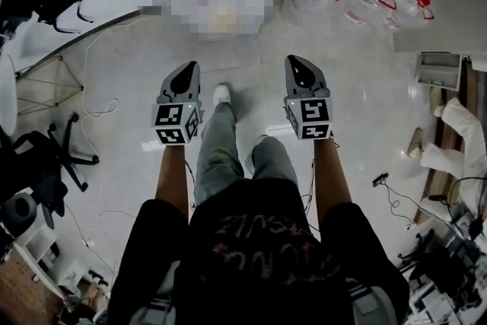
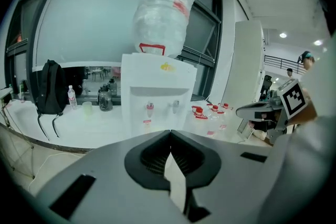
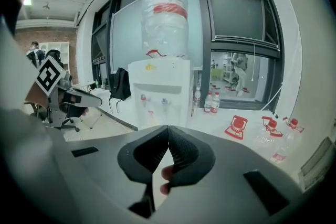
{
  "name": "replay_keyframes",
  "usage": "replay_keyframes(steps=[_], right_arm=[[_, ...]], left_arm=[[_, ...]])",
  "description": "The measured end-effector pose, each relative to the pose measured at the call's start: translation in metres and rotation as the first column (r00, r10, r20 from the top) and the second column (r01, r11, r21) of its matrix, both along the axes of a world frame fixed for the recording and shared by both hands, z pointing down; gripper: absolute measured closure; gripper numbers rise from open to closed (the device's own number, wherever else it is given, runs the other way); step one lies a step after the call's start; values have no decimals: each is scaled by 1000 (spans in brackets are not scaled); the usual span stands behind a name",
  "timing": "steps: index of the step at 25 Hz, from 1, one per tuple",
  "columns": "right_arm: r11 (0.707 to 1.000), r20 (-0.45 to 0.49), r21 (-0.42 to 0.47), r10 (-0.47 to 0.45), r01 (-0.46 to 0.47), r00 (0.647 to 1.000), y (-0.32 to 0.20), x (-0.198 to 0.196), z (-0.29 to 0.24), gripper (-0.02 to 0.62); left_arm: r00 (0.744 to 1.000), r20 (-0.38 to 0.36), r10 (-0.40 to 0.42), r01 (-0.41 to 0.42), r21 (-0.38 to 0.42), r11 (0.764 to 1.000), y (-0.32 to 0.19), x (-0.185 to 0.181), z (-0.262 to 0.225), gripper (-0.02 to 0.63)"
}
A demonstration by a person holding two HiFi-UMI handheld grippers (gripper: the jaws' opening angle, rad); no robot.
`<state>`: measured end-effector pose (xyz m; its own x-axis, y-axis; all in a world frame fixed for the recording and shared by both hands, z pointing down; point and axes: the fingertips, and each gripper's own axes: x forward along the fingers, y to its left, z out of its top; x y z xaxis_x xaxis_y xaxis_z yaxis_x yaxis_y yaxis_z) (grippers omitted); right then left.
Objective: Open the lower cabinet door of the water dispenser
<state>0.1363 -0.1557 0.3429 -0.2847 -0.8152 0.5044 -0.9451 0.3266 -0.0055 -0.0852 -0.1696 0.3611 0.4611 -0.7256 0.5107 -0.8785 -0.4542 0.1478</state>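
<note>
The left gripper [image 1: 188, 69] and the right gripper [image 1: 297, 62] are both clenched, jaws pressed together with nothing gripped. The water dispenser [image 2: 157, 99], topped by a large bottle [image 2: 164, 10], is seen straight ahead of both grippers, well apart from their tips. Its lower cabinet door is hidden behind the gripper bodies.
</note>
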Motion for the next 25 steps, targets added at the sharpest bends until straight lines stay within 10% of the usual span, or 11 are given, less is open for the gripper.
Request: replay_keyframes(steps=[25], right_arm=[[1000,8,28,0,0,1000,-57,-2,264,581]], left_arm=[[999,3,-44,43,81,996,-70,-21,249,594]])
